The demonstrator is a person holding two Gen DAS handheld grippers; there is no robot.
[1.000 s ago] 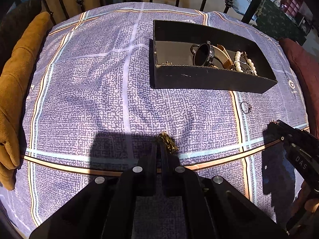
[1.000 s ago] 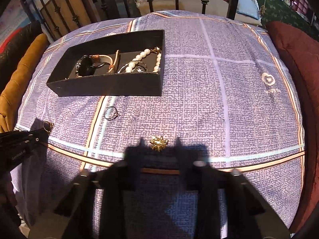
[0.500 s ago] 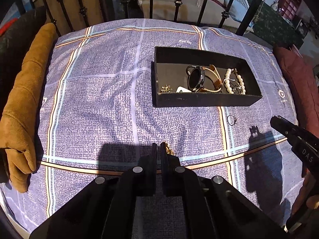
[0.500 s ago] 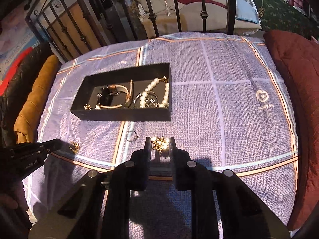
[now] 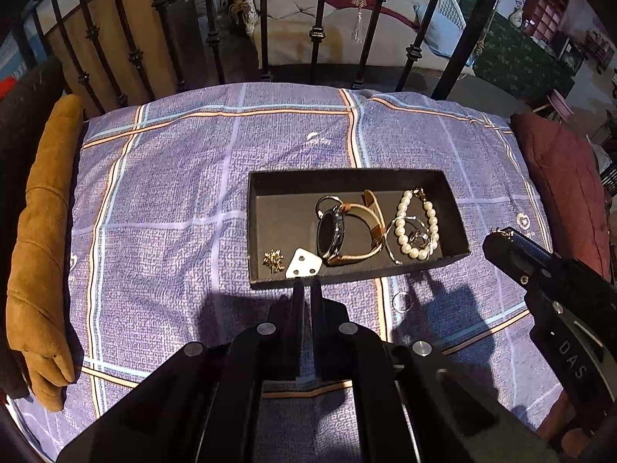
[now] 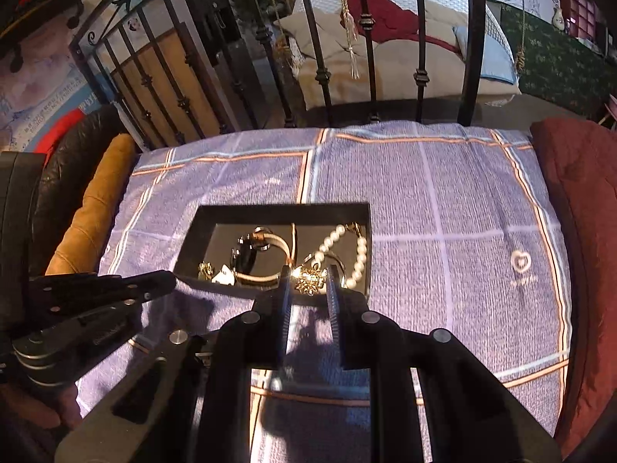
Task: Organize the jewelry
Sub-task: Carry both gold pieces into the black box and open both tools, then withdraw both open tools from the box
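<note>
Jewelry fills the black box (image 5: 354, 177) on my purple plaid blanket (image 5: 173, 200): left to right, a gold charm (image 5: 273, 260), a white earring card (image 5: 304, 263), a watch (image 5: 332, 234) and a pearl bracelet (image 5: 418, 223). My left gripper (image 5: 305, 289) is pinched tight; I cannot tell whether anything is caught between its tips. Only this view shows the ring (image 5: 401, 301) lying on the blanket beside the box. My right camera alone shows my right gripper (image 6: 308, 279) clamped on a gold brooch (image 6: 308, 281).

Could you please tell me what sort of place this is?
Probably a home living space: a plaid cloth on a cushioned seat, an iron railing, and cushions beyond it.
</note>
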